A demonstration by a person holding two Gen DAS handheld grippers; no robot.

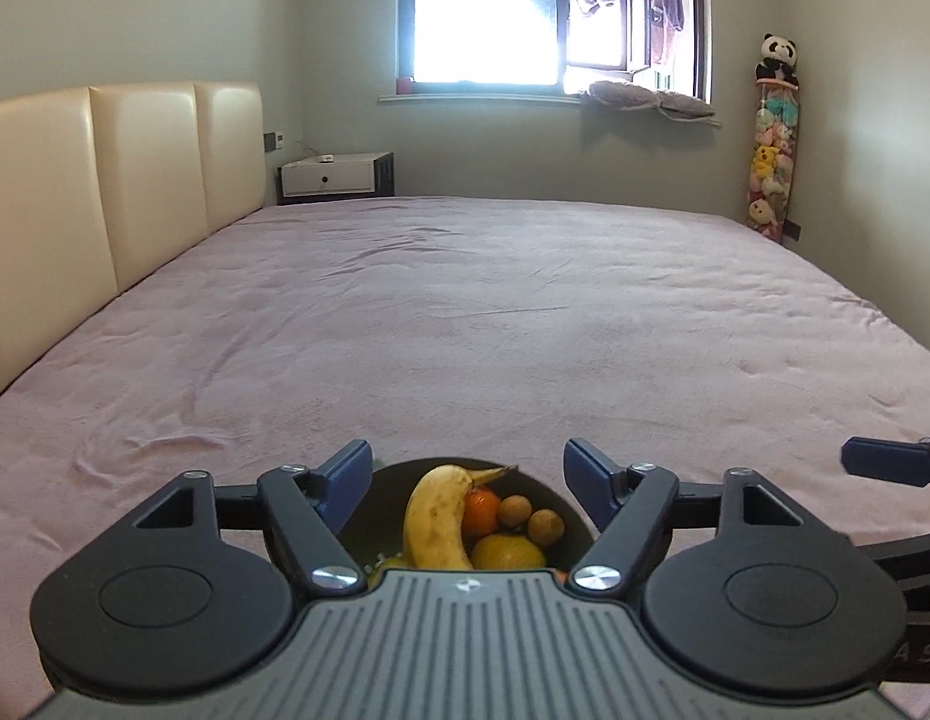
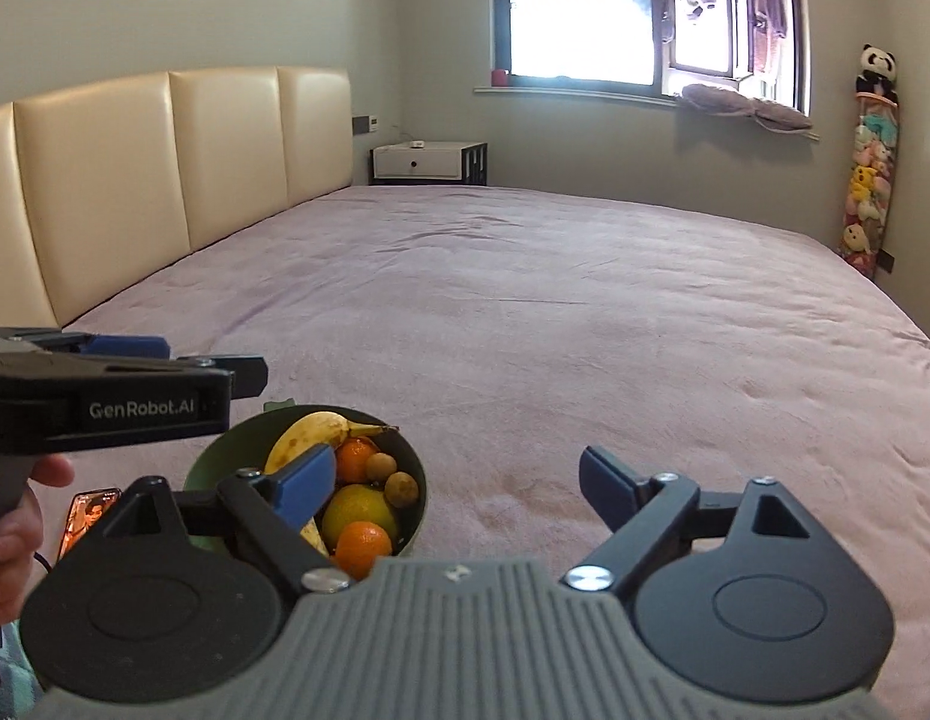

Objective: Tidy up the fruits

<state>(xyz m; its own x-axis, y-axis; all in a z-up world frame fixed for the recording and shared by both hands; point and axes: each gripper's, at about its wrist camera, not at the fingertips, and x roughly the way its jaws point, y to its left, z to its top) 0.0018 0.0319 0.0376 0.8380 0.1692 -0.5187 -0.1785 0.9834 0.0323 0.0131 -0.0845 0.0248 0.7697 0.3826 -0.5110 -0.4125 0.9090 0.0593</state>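
left tool (image 1: 467,477) released, above bowl (image 2: 216,456) | right tool (image 2: 459,483) released, beside bowl

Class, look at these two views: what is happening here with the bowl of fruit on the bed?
A person holds a two-finger gripper in each hand above a bed covered with a pink sheet. A green bowl sits on the sheet, holding a banana, two oranges, a lemon and two small brown fruits. The left gripper and the right gripper are both open and hold nothing. The fruit appears already gathered in the bowl.
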